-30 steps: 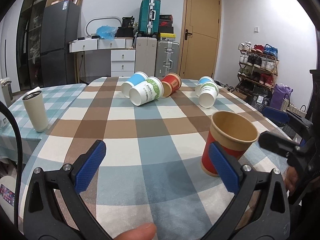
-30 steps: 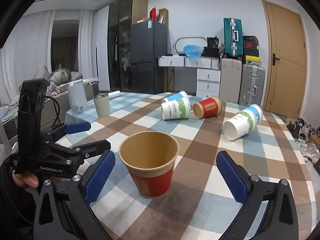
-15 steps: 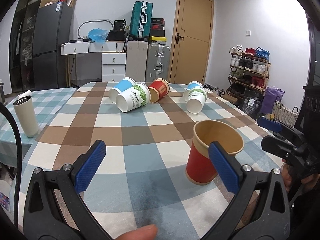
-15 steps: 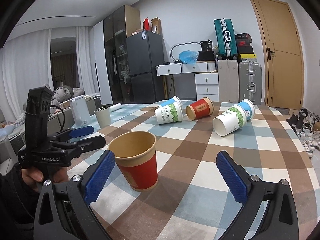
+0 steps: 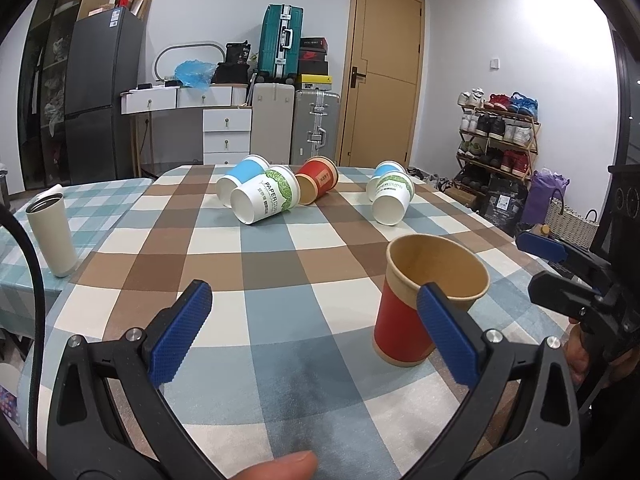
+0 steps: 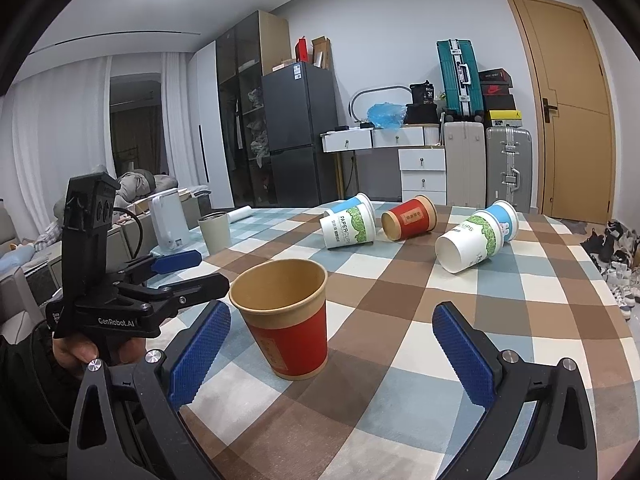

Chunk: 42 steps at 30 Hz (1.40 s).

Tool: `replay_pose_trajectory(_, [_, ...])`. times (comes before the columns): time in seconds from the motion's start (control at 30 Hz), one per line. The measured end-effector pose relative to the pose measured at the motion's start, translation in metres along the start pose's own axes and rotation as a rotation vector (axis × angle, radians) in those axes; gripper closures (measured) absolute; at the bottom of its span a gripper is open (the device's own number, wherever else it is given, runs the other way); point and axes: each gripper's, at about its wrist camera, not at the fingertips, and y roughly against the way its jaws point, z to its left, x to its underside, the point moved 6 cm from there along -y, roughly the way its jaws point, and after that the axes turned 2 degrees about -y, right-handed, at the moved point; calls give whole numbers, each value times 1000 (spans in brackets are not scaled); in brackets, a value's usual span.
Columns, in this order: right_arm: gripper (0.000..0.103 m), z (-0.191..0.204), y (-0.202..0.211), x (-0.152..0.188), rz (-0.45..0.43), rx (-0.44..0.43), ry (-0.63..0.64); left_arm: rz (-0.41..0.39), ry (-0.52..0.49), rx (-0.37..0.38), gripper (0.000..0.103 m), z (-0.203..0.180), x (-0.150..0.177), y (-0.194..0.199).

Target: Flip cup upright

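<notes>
A red paper cup [image 5: 404, 320] with a brown rim stands upright, mouth up, on the checked tablecloth [image 5: 280, 264]; it also shows in the right wrist view [image 6: 290, 324]. My left gripper [image 5: 316, 336] is open and empty, the cup just beyond its right finger. My right gripper [image 6: 332, 352] is open and empty, drawn back from the cup, which stands nearer its left finger. Several cups lie on their sides further back: a white and green one [image 5: 266, 200], a red one [image 5: 318, 180], a blue-banded one [image 5: 240, 176] and a white pair [image 5: 392, 200].
A beige tumbler [image 5: 52, 236] stands upright at the table's left edge. A white kettle [image 6: 168, 220] stands beyond it in the right wrist view. Drawers, suitcases and a door are behind the table. A shoe rack [image 5: 496, 136] is to the right.
Both grippers have pulled back and lowered, so the upright red cup sits further from the fingers. The cup itself has stayed standing in place.
</notes>
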Motion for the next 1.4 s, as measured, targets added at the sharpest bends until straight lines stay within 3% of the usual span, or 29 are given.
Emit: replay_pose_trajectory(1.4, [0, -3, -3, 2, 4, -11, -10, -10, -1, -1, 1, 2, 2, 4])
